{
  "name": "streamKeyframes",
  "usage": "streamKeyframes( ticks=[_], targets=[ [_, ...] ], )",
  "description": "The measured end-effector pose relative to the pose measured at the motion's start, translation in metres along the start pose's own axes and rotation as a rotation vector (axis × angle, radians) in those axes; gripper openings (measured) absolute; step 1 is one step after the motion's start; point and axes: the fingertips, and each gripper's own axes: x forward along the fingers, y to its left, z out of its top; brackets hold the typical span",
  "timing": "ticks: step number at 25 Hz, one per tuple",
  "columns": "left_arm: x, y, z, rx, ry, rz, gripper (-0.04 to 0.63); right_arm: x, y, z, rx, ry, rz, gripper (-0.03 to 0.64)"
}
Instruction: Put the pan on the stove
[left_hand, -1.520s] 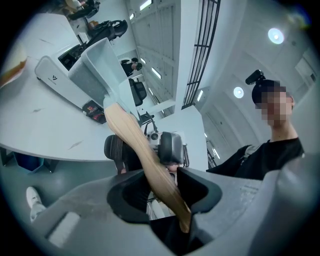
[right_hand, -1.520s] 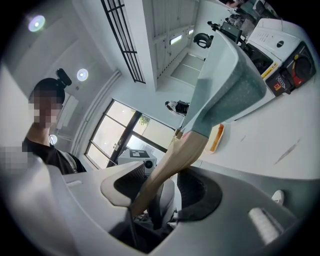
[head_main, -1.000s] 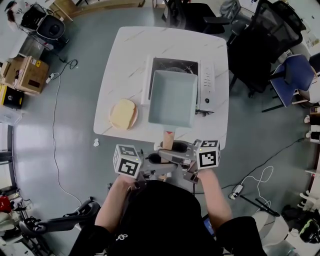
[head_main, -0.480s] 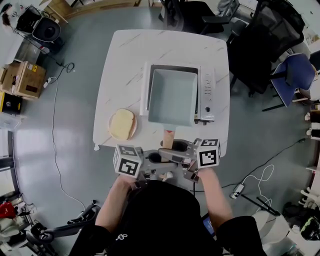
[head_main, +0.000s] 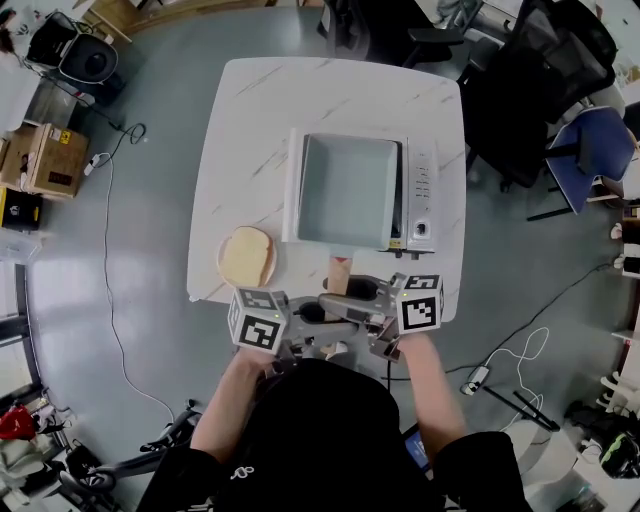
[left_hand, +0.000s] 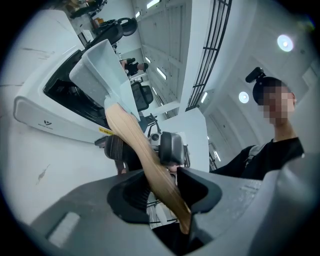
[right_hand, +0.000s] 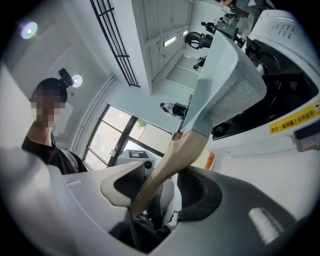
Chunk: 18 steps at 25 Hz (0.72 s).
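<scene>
Seen from above, a person stands at a white surface (head_main: 250, 120) with a gripper in each hand. Both grippers meet on the handle (head_main: 340, 273) of a pale, rectangular pan (head_main: 348, 190).

The jaws of the left gripper (head_main: 312, 314) are partly closed, with the handle clamped between them. The jaws of the right gripper (head_main: 362, 300) grip the same handle from the other side.

The pan sits squarely over the white stove (head_main: 420, 195), covering nearly all of its top. Only the control strip shows, along the right side. In the gripper views the pan appears slightly above the dark cooking plate, though contact cannot be ruled out.

A slice of bread (head_main: 247, 256) lies on the surface left of the stove, apart from it.

The carry looks almost finished. What probably remains is lowering the pan flat and letting go of the handle.
</scene>
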Motion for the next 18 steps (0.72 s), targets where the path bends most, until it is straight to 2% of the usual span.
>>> streamKeyframes(
  ticks=[18],
  targets=[
    [-0.002, 0.024, 0.03, -0.03, 0.018, -0.029, 0.167, 0.004, -0.026, 0.031, 0.026, -0.05, 0.014, 0.212]
  ],
)
